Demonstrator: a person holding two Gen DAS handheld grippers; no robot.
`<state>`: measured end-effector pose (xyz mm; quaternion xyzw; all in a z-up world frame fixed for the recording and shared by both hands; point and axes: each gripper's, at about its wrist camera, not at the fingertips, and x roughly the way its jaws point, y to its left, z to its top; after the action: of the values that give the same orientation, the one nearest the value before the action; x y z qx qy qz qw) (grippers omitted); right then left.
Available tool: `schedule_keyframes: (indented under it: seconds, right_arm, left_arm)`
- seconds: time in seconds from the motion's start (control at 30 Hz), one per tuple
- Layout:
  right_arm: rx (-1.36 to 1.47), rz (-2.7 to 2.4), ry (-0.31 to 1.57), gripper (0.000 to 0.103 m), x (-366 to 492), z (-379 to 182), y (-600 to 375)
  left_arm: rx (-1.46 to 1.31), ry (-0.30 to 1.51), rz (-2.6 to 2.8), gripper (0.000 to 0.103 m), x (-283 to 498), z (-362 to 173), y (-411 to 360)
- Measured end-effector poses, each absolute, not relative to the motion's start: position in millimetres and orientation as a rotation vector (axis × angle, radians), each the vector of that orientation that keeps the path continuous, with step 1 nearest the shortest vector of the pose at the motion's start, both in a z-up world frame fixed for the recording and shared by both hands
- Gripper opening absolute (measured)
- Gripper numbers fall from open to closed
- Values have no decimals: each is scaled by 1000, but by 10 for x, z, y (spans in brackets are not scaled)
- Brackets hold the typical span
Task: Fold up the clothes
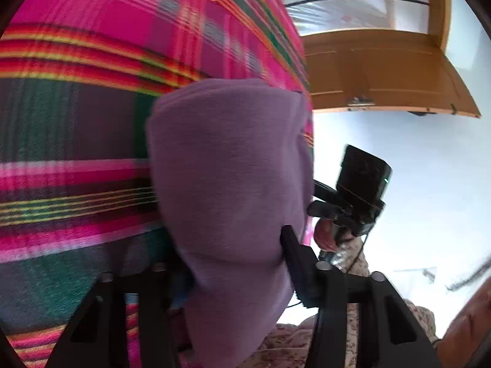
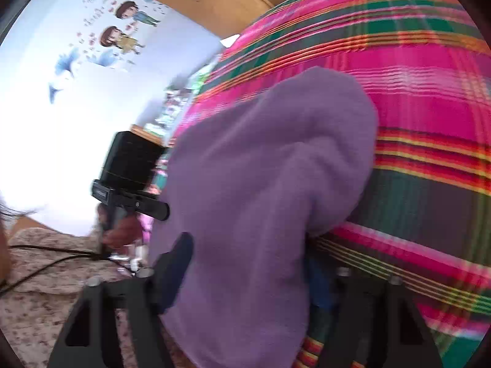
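Observation:
A purple fleece garment (image 1: 227,165) hangs bunched in front of a pink and green plaid blanket (image 1: 76,98). My left gripper (image 1: 233,260) is shut on its lower part: the right finger (image 1: 294,260) presses into the cloth, and the left finger is hidden behind it. In the right wrist view the same purple garment (image 2: 264,168) fills the middle. My right gripper (image 2: 248,254) is shut on it, with the left finger (image 2: 175,270) dug into the fleece and the other finger covered. Each view shows the other hand-held gripper beside the cloth, the right one (image 1: 362,184) and the left one (image 2: 129,165).
The plaid blanket (image 2: 414,92) spreads behind the garment. A wooden door (image 1: 383,70) and a white wall (image 1: 414,168) lie to one side. Cartoon stickers (image 2: 122,30) mark the wall. A floral sleeve (image 2: 46,276) and black cables (image 2: 46,248) sit low.

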<state>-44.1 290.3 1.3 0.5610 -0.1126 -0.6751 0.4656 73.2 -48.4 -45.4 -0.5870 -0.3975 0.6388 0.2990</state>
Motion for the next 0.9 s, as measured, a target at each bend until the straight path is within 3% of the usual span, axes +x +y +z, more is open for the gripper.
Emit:
schedule_keyframes:
  seconds: [0.03, 0.07, 0.53, 0.73, 0.9]
  right_arm:
    - [1379, -1692, -249, 45, -424, 25, 2900]
    - [1375, -1717, -237, 44, -417, 35, 2925]
    - [1313, -1947, -151, 37, -225, 112, 2900]
    - [1272, -2025, -185, 36, -127, 100, 2801]
    - [1259, -2081, -235, 29, -72, 137, 2764]
  left_arm:
    - [-1559, -1054, 1704, 46, 739, -449, -487]
    - [-1558, -1051, 1712, 45, 747, -444, -491]
    - [-1510, -1038, 1785, 41, 724, -377, -563]
    - [-1495, -1046, 1796, 41, 646, -396, -599]
    - [-1493, -1011, 1822, 40, 555, -311, -456]
